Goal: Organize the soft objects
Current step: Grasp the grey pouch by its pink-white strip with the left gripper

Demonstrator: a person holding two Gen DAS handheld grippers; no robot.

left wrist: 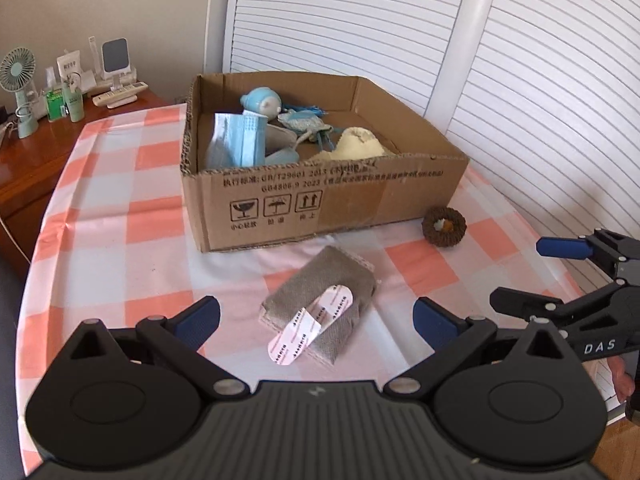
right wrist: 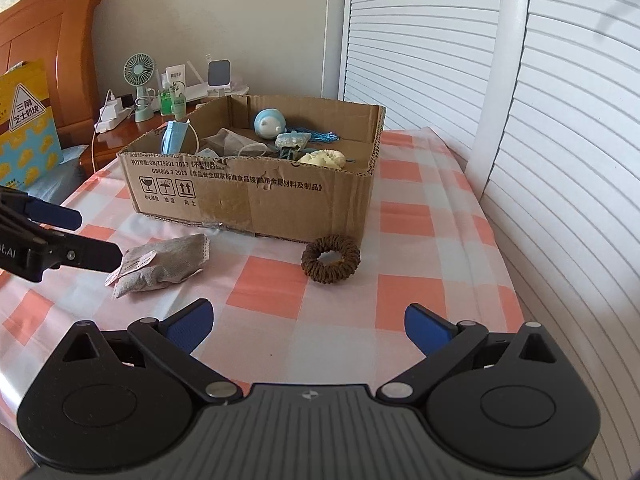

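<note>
Left wrist view: left gripper [left wrist: 316, 316] low over the desk, jaws spread wide, nothing between them. Just ahead, in the gap, a grey fabric pouch [left wrist: 320, 304] flat on the checked tablecloth [left wrist: 120, 216], a white printed label [left wrist: 310, 330] lying across it and overhanging its near edge. Beyond the pouch, an open cardboard box [left wrist: 320, 196] holding a blue face mask [left wrist: 240, 140] propped against the left wall, a blue round plush toy [left wrist: 262, 102] at the back, a pale blue knitted piece [left wrist: 300, 122] near the middle, and a cream fluffy item [left wrist: 360, 146] toward the right. Just right of the box's near corner, a brown scrunchie [left wrist: 444, 226] on the cloth. At the right edge, the right gripper [left wrist: 532, 272], jaws parted. Far left, a wooden nightstand [left wrist: 40, 152] with a small green fan [left wrist: 18, 88] and bottles.

Right wrist view: right gripper [right wrist: 306, 326] likewise wide open and empty, above the cloth [right wrist: 400, 296]. Ahead and slightly right, the scrunchie [right wrist: 331, 259] close to the box [right wrist: 256, 204], whether touching it not clear. To the left, the pouch [right wrist: 164, 266] with the left gripper [right wrist: 100, 236] at its near end, one finger tip over the label [right wrist: 134, 266]. Louvred white doors [right wrist: 560, 120] along the right side.
</note>
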